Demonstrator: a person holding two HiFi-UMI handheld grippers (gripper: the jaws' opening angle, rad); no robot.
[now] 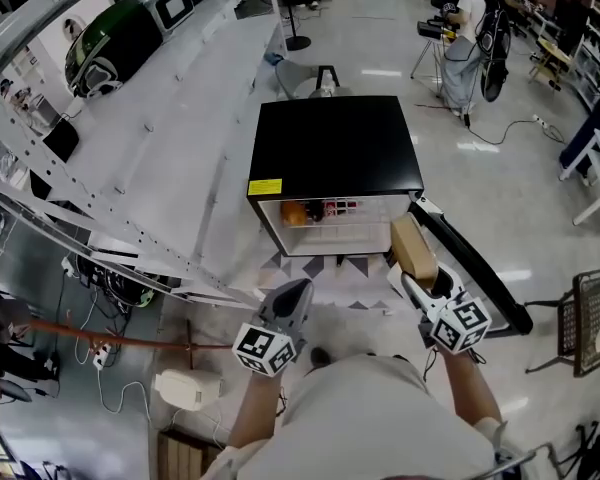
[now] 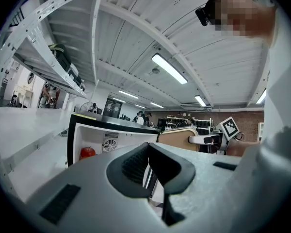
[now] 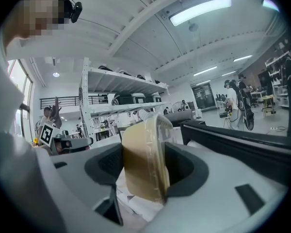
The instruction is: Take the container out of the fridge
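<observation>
We logged right claw (image 3: pixel 144 173) clamped on container (image 3: pixel 140 149), jaws part-spread round it. Container outside fridge (image 1: pixel 335 148), beside open door (image 1: pixel 480 268). Left claw (image 2: pixel 148 161) closed, empty. We judged removal nearly done. Next: carry container clear, keep grip firm.

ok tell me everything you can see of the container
The container is a tan, paper-looking tub under a clear plastic lid, lid facing right in the right gripper view. It stands on edge, clamped between the right gripper's jaws, held in the air outside the fridge, beside its open door. Nothing else touches it.
</observation>
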